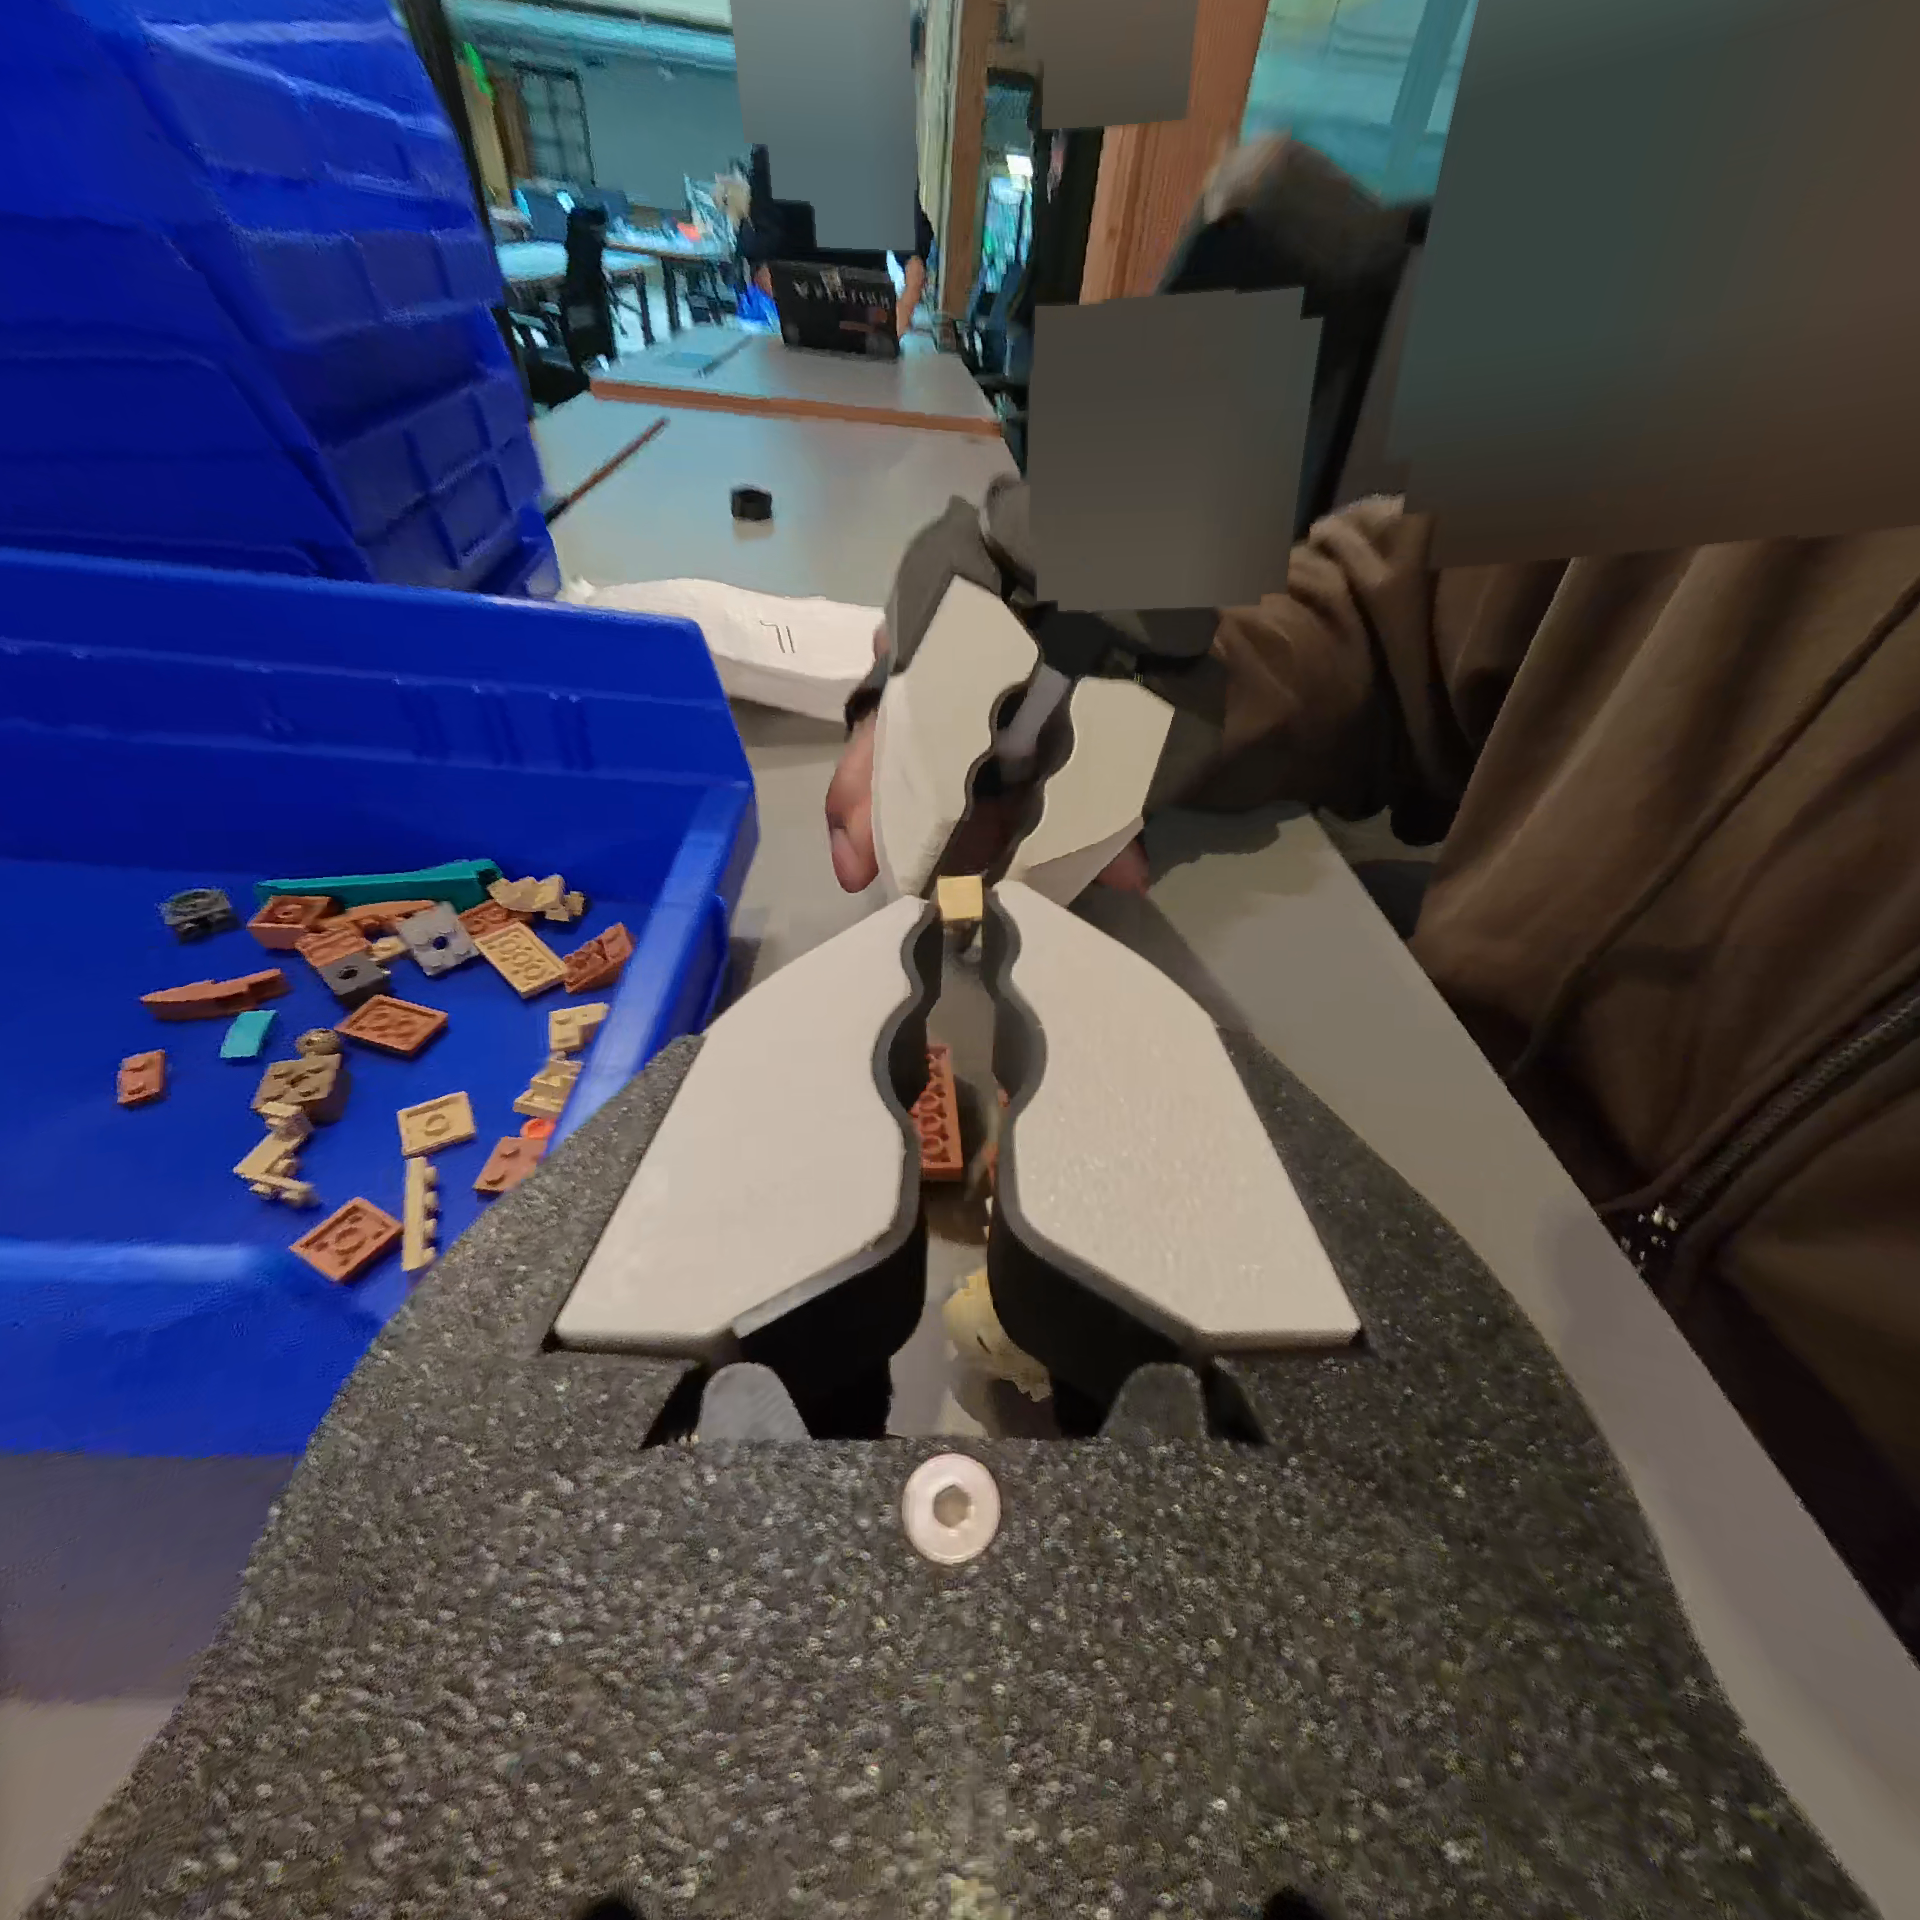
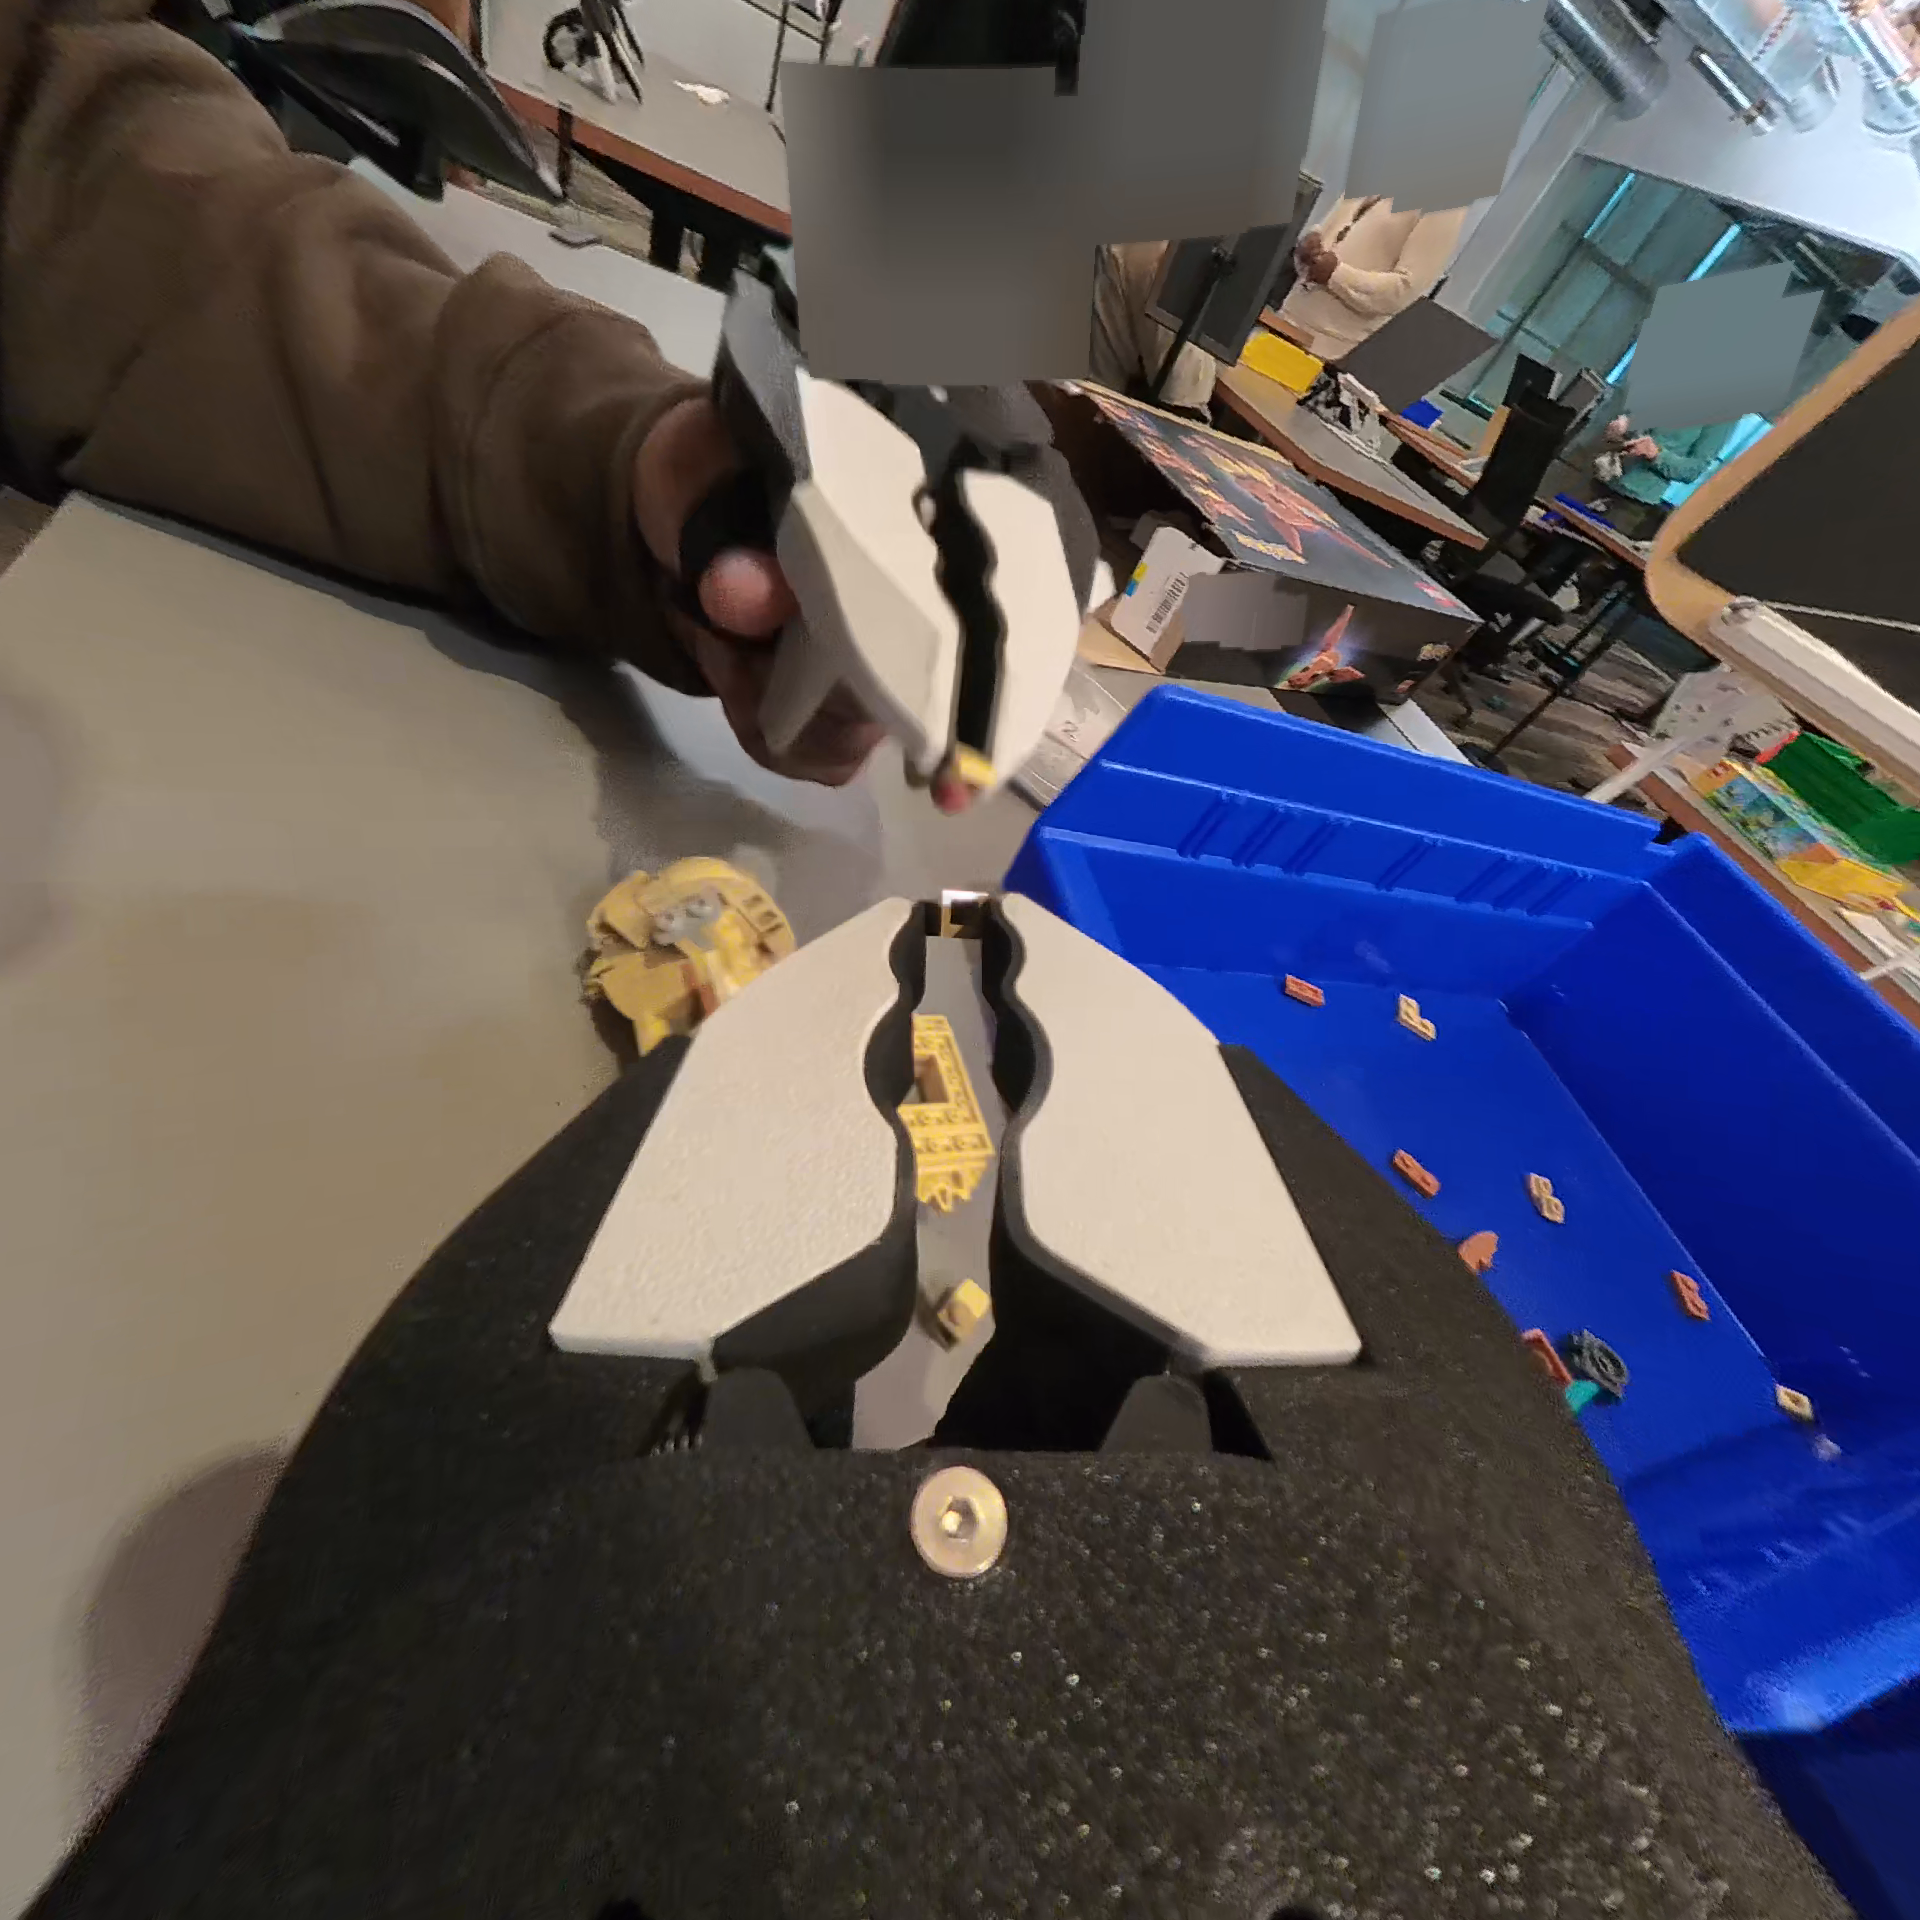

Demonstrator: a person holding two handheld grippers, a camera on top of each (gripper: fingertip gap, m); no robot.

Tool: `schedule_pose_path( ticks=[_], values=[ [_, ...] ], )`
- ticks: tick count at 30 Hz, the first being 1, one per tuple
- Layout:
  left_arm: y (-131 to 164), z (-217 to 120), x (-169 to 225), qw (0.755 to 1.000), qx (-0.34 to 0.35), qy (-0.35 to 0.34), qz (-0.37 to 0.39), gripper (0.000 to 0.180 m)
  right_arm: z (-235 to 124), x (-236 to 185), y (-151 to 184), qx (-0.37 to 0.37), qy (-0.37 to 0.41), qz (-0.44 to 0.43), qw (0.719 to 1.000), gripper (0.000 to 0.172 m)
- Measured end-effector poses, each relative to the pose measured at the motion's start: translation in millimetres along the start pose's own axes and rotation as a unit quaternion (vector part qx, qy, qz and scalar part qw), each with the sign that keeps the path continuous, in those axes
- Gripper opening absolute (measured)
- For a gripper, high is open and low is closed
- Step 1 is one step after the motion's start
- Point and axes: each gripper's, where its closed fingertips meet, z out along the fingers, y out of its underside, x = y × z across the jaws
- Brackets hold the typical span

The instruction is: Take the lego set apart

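Left gripper (image 1: pixel 958 902) fingers pinch a small tan plastic brick (image 1: pixel 958 900) at their tips; right gripper (image 2: pixel 958 914) fingers clamp a small pale piece (image 2: pixel 957 906) — blue plastic bin (image 2: pixel 1351 852) beside them, on the grey surface (image 2: pixel 260 831).

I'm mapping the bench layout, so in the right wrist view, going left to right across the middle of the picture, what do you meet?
Grey table → yellow brick model → right gripper pinching a small pale piece → blue bin with scattered small bricks.
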Motion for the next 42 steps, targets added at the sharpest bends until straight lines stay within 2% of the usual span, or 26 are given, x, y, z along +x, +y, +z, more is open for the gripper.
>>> schedule_pose_path(
  ticks=[2, 5, 7, 10, 16, 20, 24, 26, 30, 33, 37, 42],
  values=[
    [-11, -13, -11, 0.999, 0.032, -0.016, -0.015, 0.007, -4, 10, 0, 0.005, 0.012, 0.017, 1.0, 0.01],
    [-15, -22, -26, 0.997, 0.033, -0.063, -0.008, 0.007, -6, 28, 1, 0.006, 0.059, 0.028, 0.998, 0.01],
    [-14, -20, -34, 0.994, 0.021, -0.103, 0.011, 0.007, -7, 50, 7, -0.016, 0.137, 0.027, 0.99, 0.011],
    [-12, -14, -38, 0.989, 0.001, -0.144, 0.042, 0.007, -15, 88, 29, -0.091, 0.265, 0.045, 0.959, 0.012],
    [-21, -17, -57, 0.965, -0.011, -0.248, 0.091, 0.007, -19, 99, 45, -0.153, 0.308, 0.036, 0.938, 0.02],
    [-26, -17, -70, 0.942, -0.043, -0.303, 0.137, 0.008, -19, 95, 44, -0.146, 0.269, 0.054, 0.951, 0.02],
    [-26, -26, -96, 0.9, -0.104, -0.385, 0.174, 0.008, -19, 74, 37, -0.142, 0.164, 0.053, 0.975, 0.019],
    [-24, -30, -104, 0.89, -0.117, -0.407, 0.171, 0.014, -22, 62, 37, -0.152, 0.113, 0.051, 0.981, 0.017],
    [-17, -29, -105, 0.9, -0.111, -0.393, 0.152, 0.019, -32, 40, 55, -0.213, 0.028, 0.056, 0.975, 0.014],
    [-19, -23, -95, 0.909, -0.095, -0.369, 0.17, 0.02, -37, 21, 75, -0.259, -0.027, 0.061, 0.964, 0.014],
    [-17, -15, -83, 0.909, -0.102, -0.348, 0.206, 0.02, -31, 11, 93, -0.293, -0.041, 0.072, 0.952, 0.015],
    [-17, -13, -74, 0.905, -0.1, -0.345, 0.226, 0.018, -23, 10, 98, -0.3, -0.028, 0.1, 0.948, 0.015]
  ],
)
